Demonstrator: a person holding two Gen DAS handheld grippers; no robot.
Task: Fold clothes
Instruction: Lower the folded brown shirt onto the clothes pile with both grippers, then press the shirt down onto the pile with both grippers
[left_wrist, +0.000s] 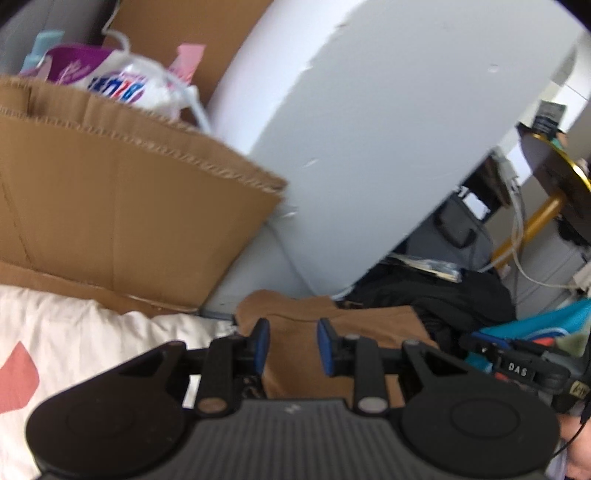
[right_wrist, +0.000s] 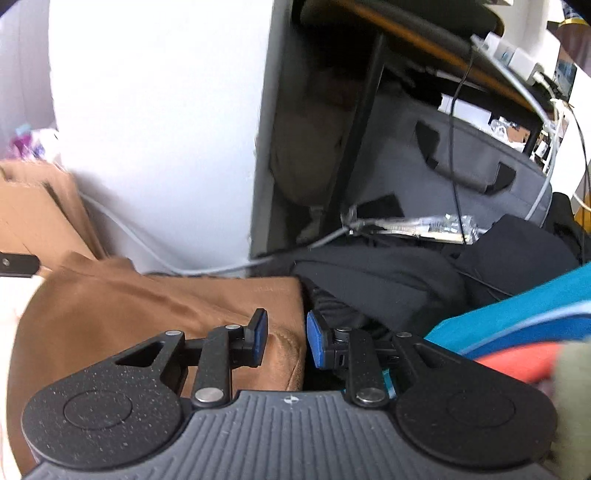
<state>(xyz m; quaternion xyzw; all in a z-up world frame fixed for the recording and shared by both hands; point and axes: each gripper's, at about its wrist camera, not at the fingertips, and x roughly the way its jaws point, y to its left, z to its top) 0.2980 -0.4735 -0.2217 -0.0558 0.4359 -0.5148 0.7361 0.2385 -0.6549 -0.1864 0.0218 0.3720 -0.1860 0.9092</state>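
Left gripper, blue pads parted with nothing pinched, poised over the folded brown garment lying on the white bedding by its cardboard-lined edge; right gripper, likewise parted, straddling the garment's right edge, beside dark clothing.

Matt brown cloth garment; rough-edged cardboard box; matt black plastic fingers.
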